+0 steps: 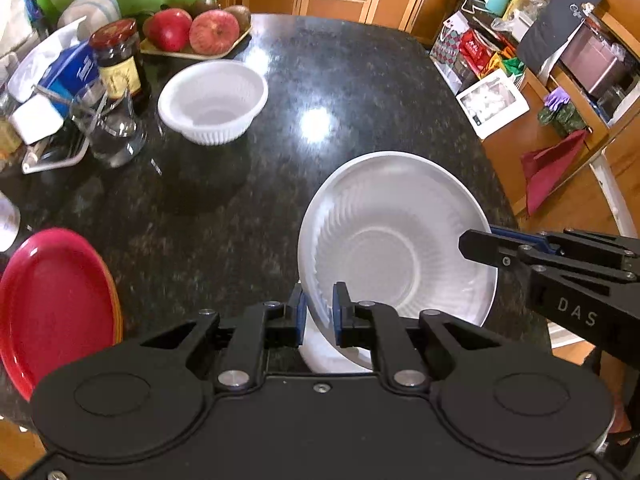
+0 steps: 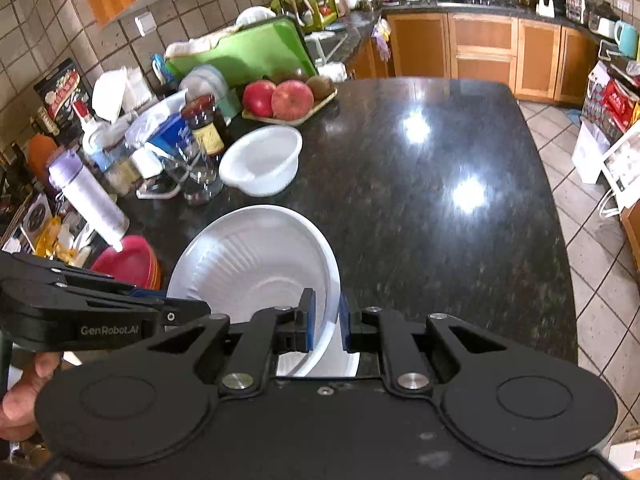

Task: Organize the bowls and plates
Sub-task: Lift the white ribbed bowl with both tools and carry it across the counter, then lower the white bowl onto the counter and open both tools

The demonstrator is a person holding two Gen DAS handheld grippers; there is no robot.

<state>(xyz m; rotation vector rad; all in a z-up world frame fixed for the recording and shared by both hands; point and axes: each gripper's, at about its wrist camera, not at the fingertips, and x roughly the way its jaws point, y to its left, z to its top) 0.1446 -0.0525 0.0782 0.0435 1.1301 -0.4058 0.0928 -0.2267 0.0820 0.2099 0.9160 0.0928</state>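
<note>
A large white ribbed bowl is held above the dark granite counter, with another white piece showing under it. My left gripper is shut on its near-left rim. My right gripper is shut on its right rim, and it also shows in the left wrist view. The large bowl also shows in the right wrist view. A smaller white bowl stands further back on the counter, also in the right wrist view. A stack of red plates lies at the left, also in the right wrist view.
A tray of apples, a dark jar, a glass, a blue packet and other clutter crowd the counter's back left. A bottle stands near the red plates. Beyond the counter's right edge is tiled floor.
</note>
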